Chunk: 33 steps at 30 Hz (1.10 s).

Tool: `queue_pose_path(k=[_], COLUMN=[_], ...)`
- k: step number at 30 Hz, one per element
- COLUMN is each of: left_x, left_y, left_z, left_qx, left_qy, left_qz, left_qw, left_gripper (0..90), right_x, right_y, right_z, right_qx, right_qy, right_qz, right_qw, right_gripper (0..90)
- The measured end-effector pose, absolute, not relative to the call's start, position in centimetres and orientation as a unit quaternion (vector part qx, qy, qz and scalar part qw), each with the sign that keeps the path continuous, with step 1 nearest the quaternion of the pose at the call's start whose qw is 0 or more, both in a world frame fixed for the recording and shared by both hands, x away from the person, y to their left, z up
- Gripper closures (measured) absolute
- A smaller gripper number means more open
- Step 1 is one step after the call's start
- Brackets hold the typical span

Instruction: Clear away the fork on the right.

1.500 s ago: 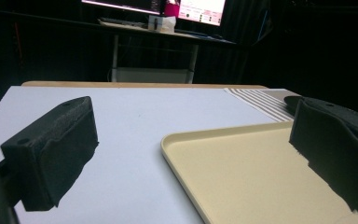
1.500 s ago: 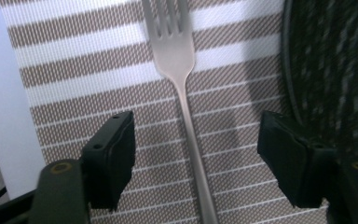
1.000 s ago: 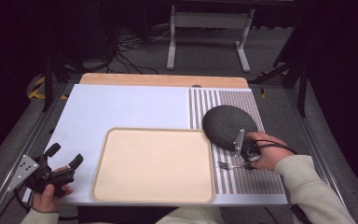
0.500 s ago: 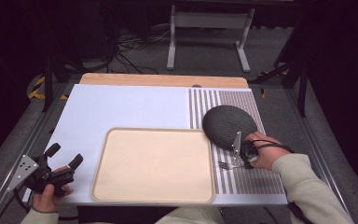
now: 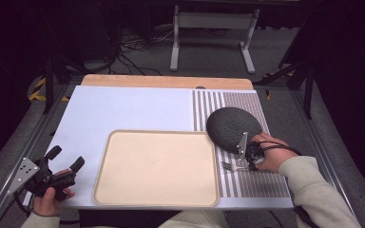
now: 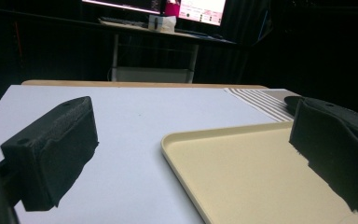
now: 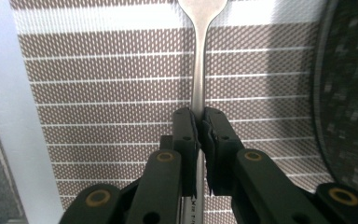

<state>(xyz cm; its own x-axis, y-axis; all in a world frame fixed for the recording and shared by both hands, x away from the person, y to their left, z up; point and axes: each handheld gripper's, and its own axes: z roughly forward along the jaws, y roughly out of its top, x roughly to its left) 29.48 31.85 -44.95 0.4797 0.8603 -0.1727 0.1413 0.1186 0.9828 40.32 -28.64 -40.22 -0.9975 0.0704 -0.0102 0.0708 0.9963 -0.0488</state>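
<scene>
On the striped placemat my right gripper pinches the fork; left gripper idles wide; next, I judge, lifting it toward the tray.

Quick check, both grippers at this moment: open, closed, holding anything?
Left gripper: open, holding nothing, at the table's near left corner.
Right gripper: closed on the handle of the silver metal fork over the striped woven placemat.
</scene>
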Motion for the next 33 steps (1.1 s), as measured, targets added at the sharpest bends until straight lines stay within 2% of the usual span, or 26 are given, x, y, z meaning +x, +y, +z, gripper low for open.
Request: queue_pose_path(k=[8, 25, 33], left_x=[29.5, 29.5, 29.4], left_y=[31.9, 31.9, 31.9], left_z=[-44.9, -44.9, -44.9], left_qx=[0.597, 0.597, 0.597], left_qy=[0.419, 0.419, 0.418], left_qz=[0.290, 0.291, 0.291], left_qw=[0.619, 0.619, 0.619], left_gripper=[1.6, 1.6, 1.6], right_x=[40.2, 40.0, 40.0], right_y=[-28.5, -27.6, -26.7], right_z=[-37.7, -34.6, -33.6], right_qx=[0.054, 0.092, 0.124], right_qy=[0.998, 0.990, 0.983], right_qz=[0.007, 0.079, 0.118], right_qw=[0.028, 0.066, 0.069], right_gripper=[83.9, 83.9, 83.9])
